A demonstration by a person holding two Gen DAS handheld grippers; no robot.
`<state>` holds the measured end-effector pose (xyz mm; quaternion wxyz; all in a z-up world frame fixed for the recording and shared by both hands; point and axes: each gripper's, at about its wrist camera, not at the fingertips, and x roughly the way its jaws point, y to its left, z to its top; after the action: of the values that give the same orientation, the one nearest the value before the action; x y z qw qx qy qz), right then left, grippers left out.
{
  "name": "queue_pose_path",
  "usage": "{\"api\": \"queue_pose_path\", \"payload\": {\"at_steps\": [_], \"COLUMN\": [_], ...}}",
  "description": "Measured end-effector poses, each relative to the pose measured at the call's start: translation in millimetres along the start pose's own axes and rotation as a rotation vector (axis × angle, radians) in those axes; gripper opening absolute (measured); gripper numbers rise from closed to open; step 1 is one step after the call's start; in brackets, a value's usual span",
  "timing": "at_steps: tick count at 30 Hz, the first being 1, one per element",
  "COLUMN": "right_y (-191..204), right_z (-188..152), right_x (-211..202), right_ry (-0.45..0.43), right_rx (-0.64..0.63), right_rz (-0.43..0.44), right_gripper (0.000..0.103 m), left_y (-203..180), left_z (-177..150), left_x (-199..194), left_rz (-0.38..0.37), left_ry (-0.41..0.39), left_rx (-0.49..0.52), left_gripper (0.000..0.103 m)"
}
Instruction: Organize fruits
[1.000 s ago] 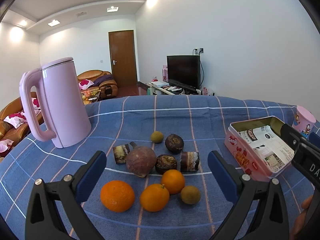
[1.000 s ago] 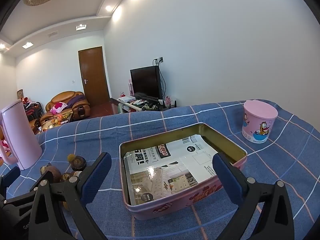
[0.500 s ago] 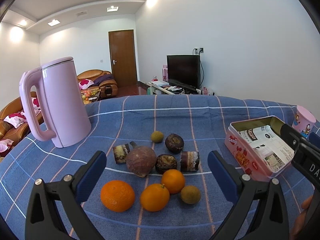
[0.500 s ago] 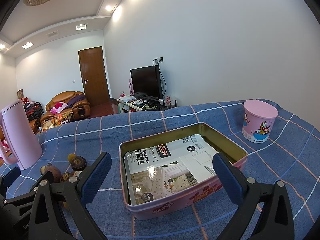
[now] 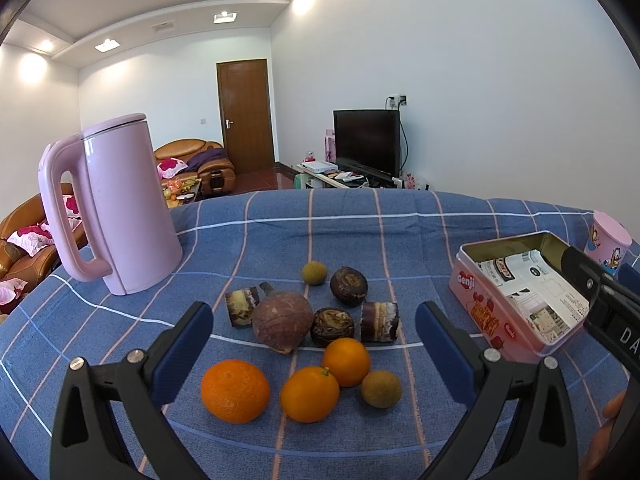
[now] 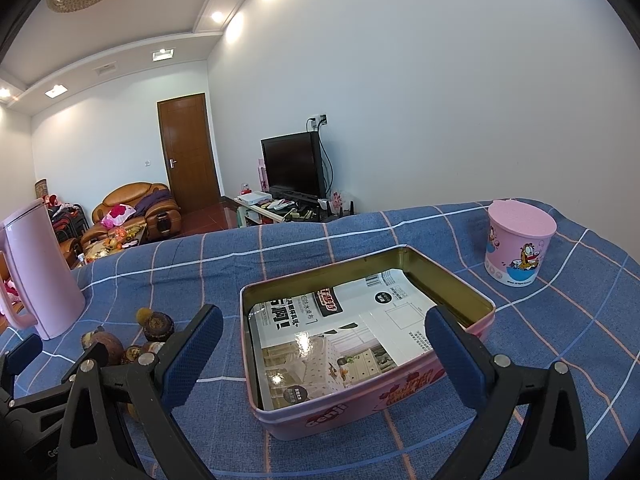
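My left tool (image 5: 314, 338) hangs over the fruit, jaws spread wide, gripping nothing. Between its fingers, from the left view: three oranges nearest me, the largest orange (image 5: 235, 391) by the left finger, and two smaller ones touching each other. A small brown-green fruit (image 5: 381, 388) sits against the rightmost orange. Beyond them a row: a cut dark chunk (image 5: 241, 305), a big brown root-like fruit (image 5: 282, 321), a dark round fruit (image 5: 332, 326), another cut chunk (image 5: 379, 321). Farther out, a second dark round fruit (image 5: 348, 285) and a little yellowish fruit (image 5: 314, 272).

All rest on the blue checked cloth of the tabletop (image 5: 360, 236). Pink jug (image 5: 116, 204) far left of the tool.

My right tool (image 6: 324, 346) is also spread open and empty, hovering in front of the pink tin (image 6: 360, 404). Only this view shows the tin's whole inside: a printed leaflet (image 6: 344, 332) lying flat, text too small to read. The fruit here is mostly hidden behind my left finger. A pink lidded cup (image 6: 518, 250) with a cartoon cat stands well beyond the right finger.

Tin's side reads "Genji", clearer in the left view.
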<state>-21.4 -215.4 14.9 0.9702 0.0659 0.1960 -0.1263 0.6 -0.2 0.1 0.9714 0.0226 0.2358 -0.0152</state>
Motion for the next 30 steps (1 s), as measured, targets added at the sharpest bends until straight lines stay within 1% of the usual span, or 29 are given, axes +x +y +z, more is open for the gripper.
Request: {"api": "queue_pose_path", "payload": {"at_steps": [10,12,24,30], "right_y": [7.0,3.1,7.6,9.2], "right_z": [-1.4,-0.6,-3.5,-4.4], "right_x": [-1.1,-4.1,-2.0,-1.3], "right_ry": [-0.005,-0.006,0.012,0.015], "right_rx": [-0.011,-0.009,-0.024,-0.032], "right_rz": [0.006,0.011,0.033,0.047], "right_gripper": [0.102,0.102,0.102,0.102], "left_y": [-0.4,-0.2,3.1,6.6], "left_z": [-1.3,-1.9,-2.3,-4.2], "left_x": [0.7,1.0,1.7,3.8], "left_rz": [0.001,0.001,-0.002,-0.001], "left_ry": [0.004,0.006,0.019,0.048], "left_rx": [-0.006,-0.01,-0.024,-0.037], "left_gripper": [0.103,0.103,0.103,0.103]}}
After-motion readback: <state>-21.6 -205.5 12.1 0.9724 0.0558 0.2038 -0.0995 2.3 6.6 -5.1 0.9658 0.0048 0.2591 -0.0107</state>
